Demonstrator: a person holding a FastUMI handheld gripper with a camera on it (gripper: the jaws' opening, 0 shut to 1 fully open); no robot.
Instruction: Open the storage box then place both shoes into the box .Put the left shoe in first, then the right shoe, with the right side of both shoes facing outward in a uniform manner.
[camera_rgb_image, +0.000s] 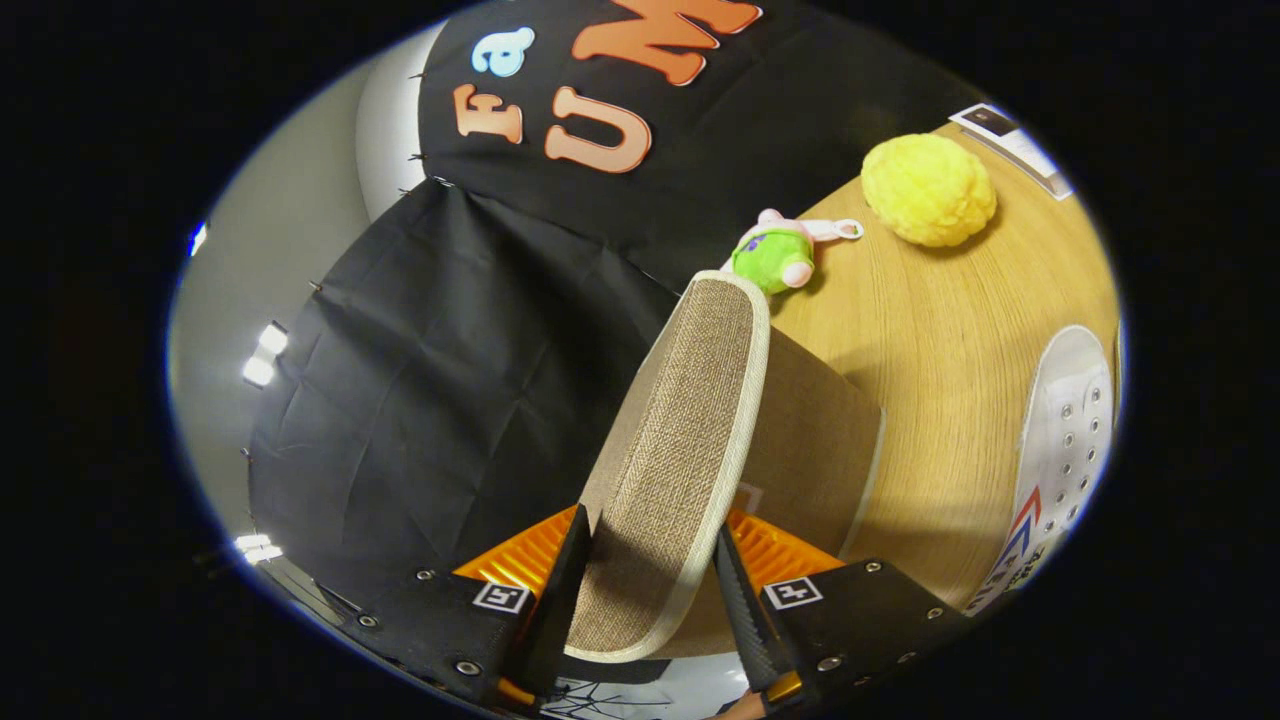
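your gripper (650, 610) is clamped on the box lid (680, 450), both fingers pressing its edges; lid's long axis runs away toward a green plush toy (772, 257). white shoe (1060, 450) lies on table (930, 330) beside box, yellow ball (928, 190) beyond.

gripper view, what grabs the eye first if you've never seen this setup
The beige fabric lid of the storage box, raised on edge between the gripper fingers, which press on it from both sides. Beyond it on the wooden table sit a yellow fluffy ball and a green plush toy; a white shoe lies alongside.
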